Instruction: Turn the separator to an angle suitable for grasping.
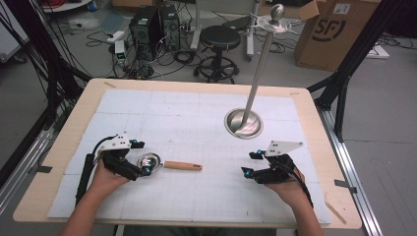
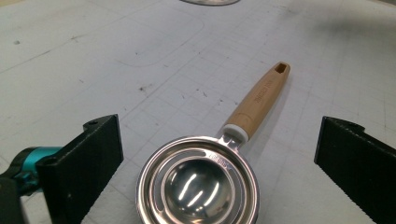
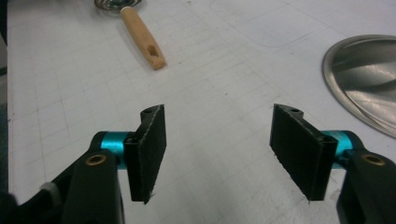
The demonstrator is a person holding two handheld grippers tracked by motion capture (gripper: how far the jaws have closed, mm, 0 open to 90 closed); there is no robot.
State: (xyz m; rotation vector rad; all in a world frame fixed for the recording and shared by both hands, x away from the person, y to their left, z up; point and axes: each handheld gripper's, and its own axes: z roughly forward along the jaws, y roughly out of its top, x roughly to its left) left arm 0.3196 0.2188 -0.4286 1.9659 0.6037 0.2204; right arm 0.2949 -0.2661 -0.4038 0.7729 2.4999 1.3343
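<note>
Between left gripper (image 2: 219, 168) jaws, strainer (image 2: 198, 184)

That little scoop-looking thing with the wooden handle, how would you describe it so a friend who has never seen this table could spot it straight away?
Start at the white gridded mat on the wooden table and look to its near left part, just in front of the left gripper. There lies a small utensil: a round, shiny steel bowl with curved slots inside its rim. Its short, pale wooden handle sets it apart from the steel stand, which is all metal.

Lab: floor cables (image 1: 98, 37), computer towers (image 1: 155, 24), black frame (image 1: 354, 54)
</note>
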